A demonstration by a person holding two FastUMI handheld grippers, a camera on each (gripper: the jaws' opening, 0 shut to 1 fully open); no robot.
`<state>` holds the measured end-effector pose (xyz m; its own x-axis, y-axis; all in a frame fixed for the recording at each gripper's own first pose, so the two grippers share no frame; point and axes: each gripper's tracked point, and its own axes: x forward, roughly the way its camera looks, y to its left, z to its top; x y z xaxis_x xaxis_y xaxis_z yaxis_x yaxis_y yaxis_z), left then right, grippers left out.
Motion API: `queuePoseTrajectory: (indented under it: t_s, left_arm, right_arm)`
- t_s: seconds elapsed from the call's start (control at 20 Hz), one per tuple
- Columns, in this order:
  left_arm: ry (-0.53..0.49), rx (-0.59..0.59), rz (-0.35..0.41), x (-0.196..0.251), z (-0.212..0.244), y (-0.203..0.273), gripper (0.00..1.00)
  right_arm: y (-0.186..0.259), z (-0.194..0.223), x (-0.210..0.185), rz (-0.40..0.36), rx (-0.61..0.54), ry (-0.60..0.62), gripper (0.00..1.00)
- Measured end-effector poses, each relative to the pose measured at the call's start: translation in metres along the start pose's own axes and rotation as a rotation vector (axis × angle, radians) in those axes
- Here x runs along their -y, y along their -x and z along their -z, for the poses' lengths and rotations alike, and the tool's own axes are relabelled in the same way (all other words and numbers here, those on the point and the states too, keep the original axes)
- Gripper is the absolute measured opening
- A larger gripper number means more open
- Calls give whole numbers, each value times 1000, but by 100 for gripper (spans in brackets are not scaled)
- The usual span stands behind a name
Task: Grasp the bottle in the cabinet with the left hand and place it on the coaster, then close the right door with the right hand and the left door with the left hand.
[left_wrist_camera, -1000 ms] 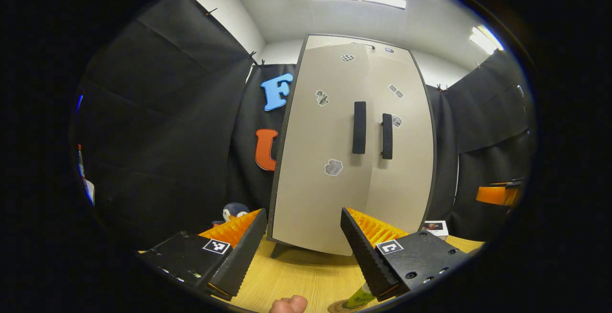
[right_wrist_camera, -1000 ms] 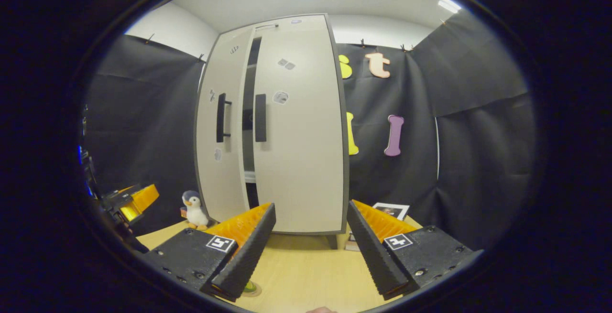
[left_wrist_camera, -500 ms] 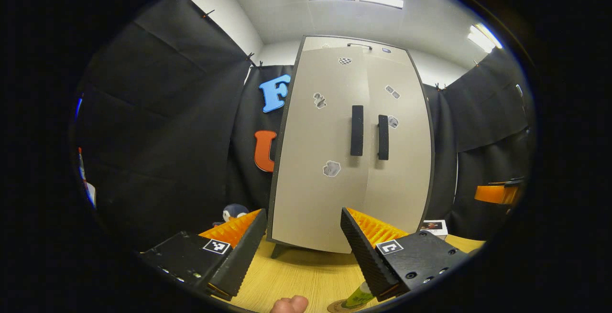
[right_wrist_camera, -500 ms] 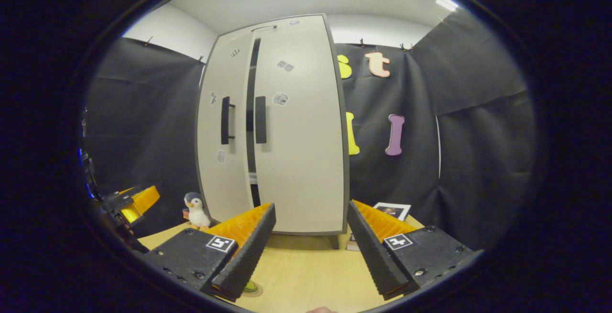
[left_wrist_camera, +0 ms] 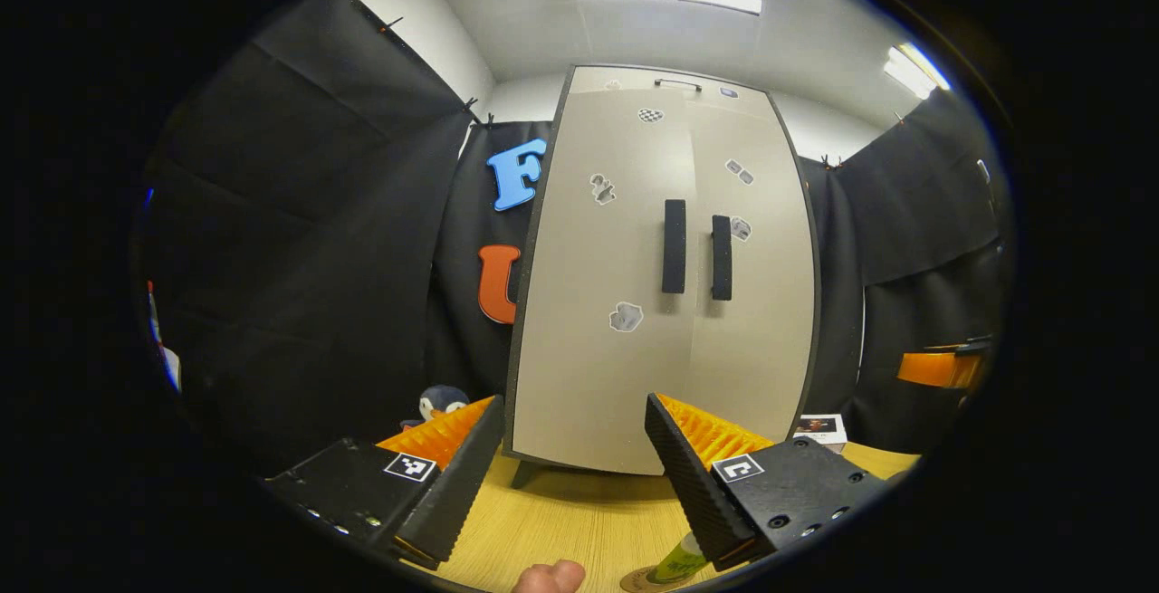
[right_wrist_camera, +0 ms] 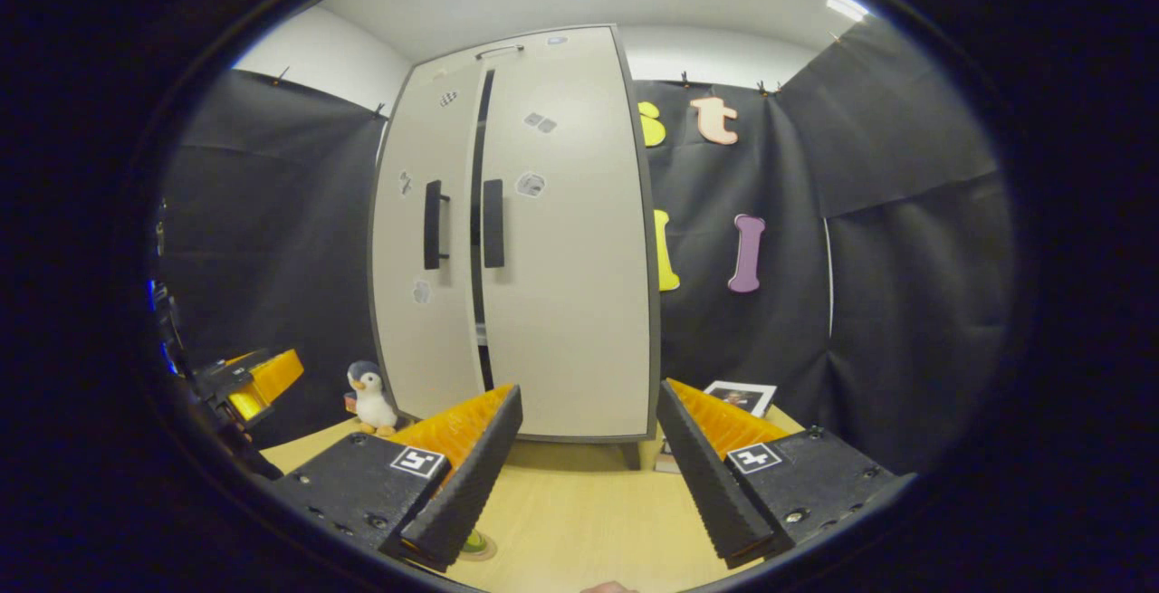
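Note:
The pale cabinet stands ahead on the wooden table (left_wrist_camera: 570, 521). In the left gripper view its left door (left_wrist_camera: 602, 303) and right door (left_wrist_camera: 756, 303) look flush. In the right gripper view a thin dark gap (right_wrist_camera: 477, 303) remains between the left door (right_wrist_camera: 421, 321) and right door (right_wrist_camera: 570, 303). The green bottle (left_wrist_camera: 679, 561) stands on the round coaster (left_wrist_camera: 645, 582) under my left gripper (left_wrist_camera: 573, 407), which is open and holds nothing. My right gripper (right_wrist_camera: 589, 394) is also open and holds nothing, a short way from the cabinet. Bottle and coaster (right_wrist_camera: 473, 545) peek out beside its left finger.
A toy penguin (right_wrist_camera: 369, 396) sits left of the cabinet, and a small picture card (right_wrist_camera: 742, 396) lies at its right. A person's fingertip (left_wrist_camera: 548, 578) shows at the bottom edge. Black cloth walls close in on both sides.
The left door has swung inward; the dark gap between the doors has narrowed to a thin line. Both grippers have barely moved.

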<state>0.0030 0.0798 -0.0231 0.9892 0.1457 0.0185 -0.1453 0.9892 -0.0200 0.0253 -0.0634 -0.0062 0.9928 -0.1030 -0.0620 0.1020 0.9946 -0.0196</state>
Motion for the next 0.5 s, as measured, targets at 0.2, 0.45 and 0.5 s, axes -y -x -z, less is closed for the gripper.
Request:
queuePoseTrajectory:
  t_s: [0.2, 0.45, 0.5]
  left_arm:
    - [3, -3, -1, -1, 2, -1, 95]
    - [14, -6, -11, -7, 4, -4, 95]
    - [17, -12, -11, -7, 7, -5, 95]
  right_arm:
    - [0, 1, -1, 5, -6, -2, 98]
    - [-1, 2, -5, 5, -16, 6, 98]
    - [-1, 3, -4, 9, -17, 7, 98]
